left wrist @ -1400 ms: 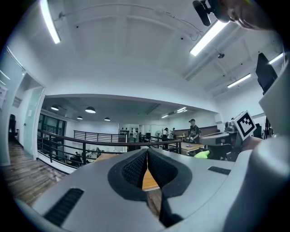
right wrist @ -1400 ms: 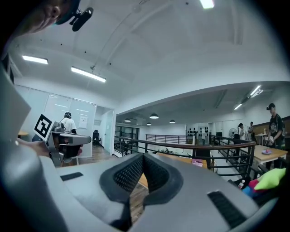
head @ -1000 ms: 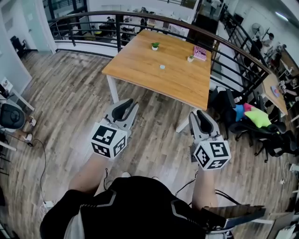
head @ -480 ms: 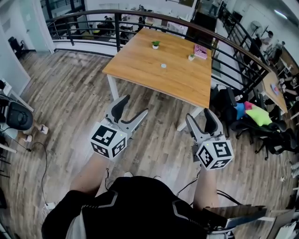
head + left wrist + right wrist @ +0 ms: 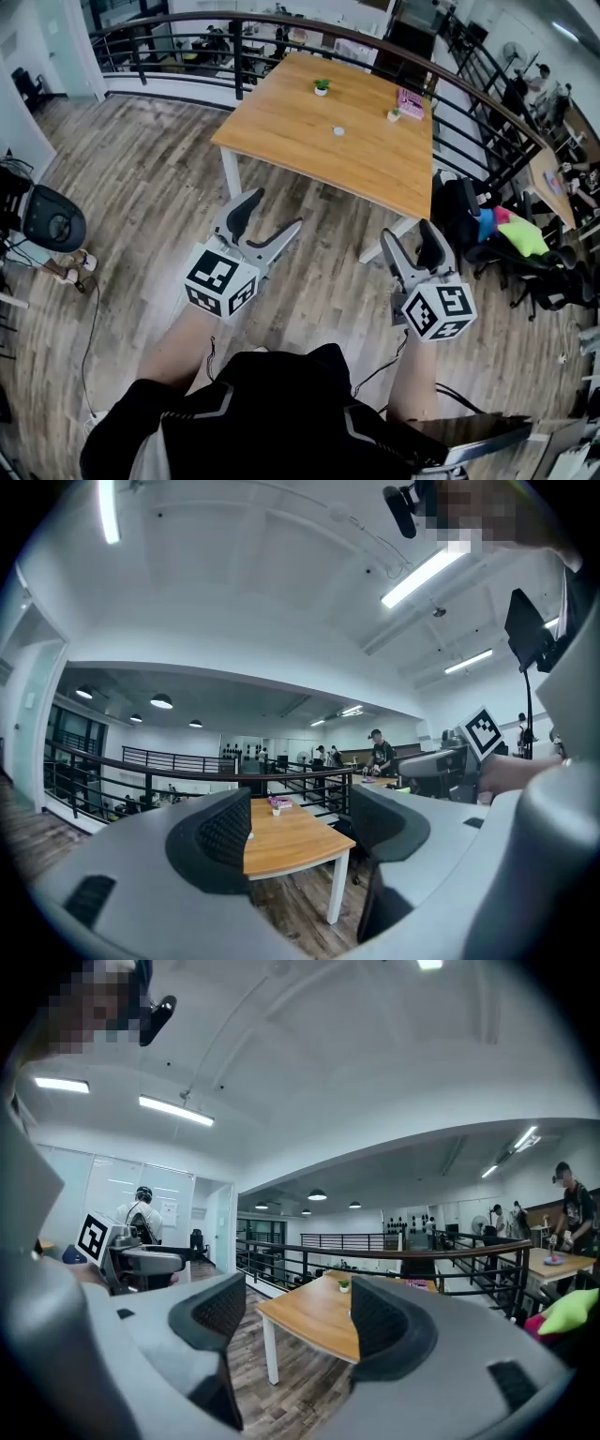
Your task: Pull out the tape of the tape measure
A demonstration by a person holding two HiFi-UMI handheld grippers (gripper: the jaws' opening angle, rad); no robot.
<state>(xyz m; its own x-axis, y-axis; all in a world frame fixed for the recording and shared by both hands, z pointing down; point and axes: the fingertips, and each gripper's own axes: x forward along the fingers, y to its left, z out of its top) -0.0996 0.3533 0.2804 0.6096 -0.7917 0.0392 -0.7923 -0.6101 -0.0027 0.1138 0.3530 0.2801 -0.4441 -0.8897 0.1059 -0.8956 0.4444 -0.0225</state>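
I hold both grippers roughly level above the grey wood-plank floor, short of the light wooden rectangular table.

Left gripper: jaws have just been opening and stand wide apart, with nothing between them.

Right gripper: jaws have just been opening too, spread wide and empty.

A small round white disc, apparently the tape measure, lies near the tabletop's middle, well apart from both grippers. It is too small to confirm.
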